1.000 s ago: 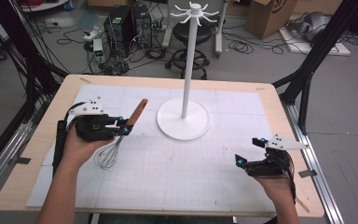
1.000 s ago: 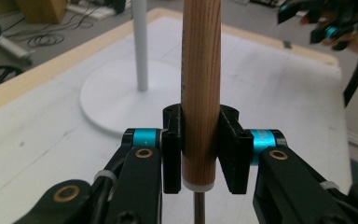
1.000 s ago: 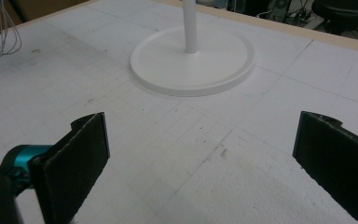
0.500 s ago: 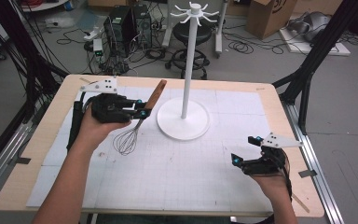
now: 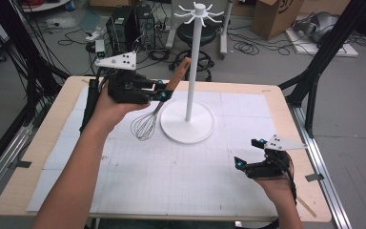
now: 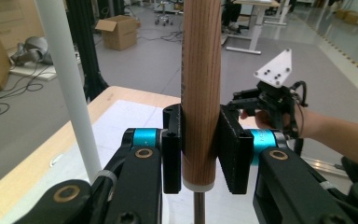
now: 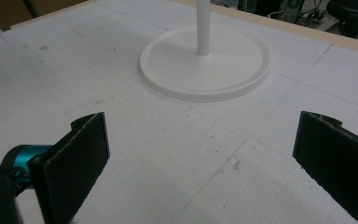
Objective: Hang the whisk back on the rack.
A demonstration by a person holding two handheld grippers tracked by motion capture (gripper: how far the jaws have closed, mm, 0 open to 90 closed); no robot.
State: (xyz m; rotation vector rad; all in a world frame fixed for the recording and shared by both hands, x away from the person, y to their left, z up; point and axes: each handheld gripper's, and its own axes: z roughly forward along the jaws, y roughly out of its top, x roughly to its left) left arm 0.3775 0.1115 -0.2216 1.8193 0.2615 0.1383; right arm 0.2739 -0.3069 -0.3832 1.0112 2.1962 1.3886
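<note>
- Left gripper (image 5: 161, 90), raised on an outstretched forearm, jaws clamped.
- Right gripper (image 5: 249, 151) low near the table, jaws spread wide.

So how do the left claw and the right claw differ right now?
The left claw is shut on the whisk by its wooden handle; the right claw is open with nothing between its jaws. The left claw is raised above the table beside the white stand; the right claw sits low near the table's front right corner. Both are black with blue fittings and carry a grey three-cornered plate.
</note>
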